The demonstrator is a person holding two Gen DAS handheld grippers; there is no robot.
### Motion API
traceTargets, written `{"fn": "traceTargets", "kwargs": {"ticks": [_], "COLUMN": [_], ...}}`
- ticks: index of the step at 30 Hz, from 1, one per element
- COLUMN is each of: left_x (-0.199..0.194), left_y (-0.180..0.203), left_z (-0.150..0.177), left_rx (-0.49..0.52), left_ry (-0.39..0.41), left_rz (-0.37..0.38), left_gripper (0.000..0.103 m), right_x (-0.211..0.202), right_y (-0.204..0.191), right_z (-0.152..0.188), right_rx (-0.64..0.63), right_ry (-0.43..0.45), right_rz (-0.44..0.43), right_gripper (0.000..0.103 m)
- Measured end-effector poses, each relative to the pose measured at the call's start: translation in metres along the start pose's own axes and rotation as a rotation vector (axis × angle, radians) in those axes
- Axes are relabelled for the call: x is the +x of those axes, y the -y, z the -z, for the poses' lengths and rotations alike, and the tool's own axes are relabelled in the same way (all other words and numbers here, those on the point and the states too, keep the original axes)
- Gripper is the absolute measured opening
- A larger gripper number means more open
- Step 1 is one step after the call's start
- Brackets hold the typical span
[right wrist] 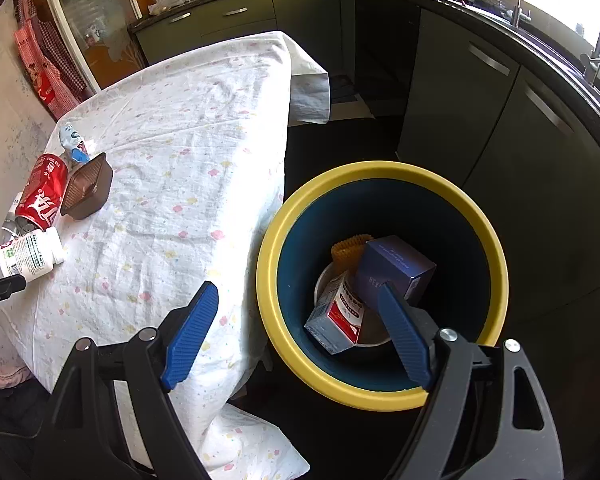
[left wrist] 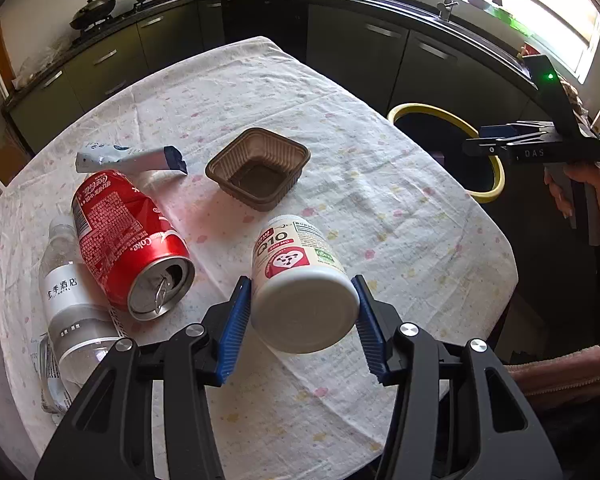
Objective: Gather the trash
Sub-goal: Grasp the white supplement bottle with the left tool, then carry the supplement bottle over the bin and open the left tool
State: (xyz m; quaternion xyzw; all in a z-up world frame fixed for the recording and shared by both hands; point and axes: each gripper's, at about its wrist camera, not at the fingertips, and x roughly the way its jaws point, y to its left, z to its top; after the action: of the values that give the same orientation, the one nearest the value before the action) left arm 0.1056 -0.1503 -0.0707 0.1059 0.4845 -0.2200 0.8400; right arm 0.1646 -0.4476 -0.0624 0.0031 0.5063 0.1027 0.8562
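Observation:
A white supplement bottle (left wrist: 296,264) with a red label hangs a little above the table, cap towards the camera, and my left gripper (left wrist: 300,280) is shut on its sides. On the cloth-covered table (left wrist: 380,200) lie a dented red cola can (left wrist: 128,236), a clear water bottle (left wrist: 68,296), a silver-blue tube (left wrist: 132,158) and an empty brown plastic tray (left wrist: 260,168). My right gripper (right wrist: 296,286) stands open with nothing between its fingers, over the yellow-rimmed blue bin (right wrist: 380,170) beside the table. The bin holds a blue box (right wrist: 396,264) and a red-and-white carton (right wrist: 340,316).
Dark kitchen cabinets and a counter with a sink and dish rack run behind the table and the bin. A person's hand (left wrist: 580,188) holds the right gripper (left wrist: 500,146) at the right. The tablecloth hangs over the table edge next to the bin.

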Motion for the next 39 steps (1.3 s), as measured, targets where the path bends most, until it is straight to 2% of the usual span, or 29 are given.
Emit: {"fn": "traceTargets", "kwargs": {"ticks": [26, 31, 35, 39], "left_x": [-0.021, -0.027, -0.026, -0.015], "left_y": [0.008, 0.027, 0.055, 0.090], "left_z": [-0.022, -0.042, -0.071, -0.106], "left_rx": [0.045, 0.098, 0.169, 0.238], "left_ry": [0.082, 0.116, 0.151, 0.166], "left_rz": [0.004, 0.038, 0.078, 0.151], "left_gripper": [0.048, 0.048, 0.048, 0.048], "right_x": [0.000, -0.011, -0.024, -0.039], "right_y": [0.000, 0.006, 0.025, 0.053], "right_z": [0.001, 0.004, 0.012, 0.025], "right_rx": [0.000, 0.005, 0.033, 0.093], "right_ry": [0.006, 0.024, 0.042, 0.067], "right_rz": [-0.006, 0.019, 0.053, 0.082], "right_gripper": [0.078, 0.078, 0.078, 0.078]}}
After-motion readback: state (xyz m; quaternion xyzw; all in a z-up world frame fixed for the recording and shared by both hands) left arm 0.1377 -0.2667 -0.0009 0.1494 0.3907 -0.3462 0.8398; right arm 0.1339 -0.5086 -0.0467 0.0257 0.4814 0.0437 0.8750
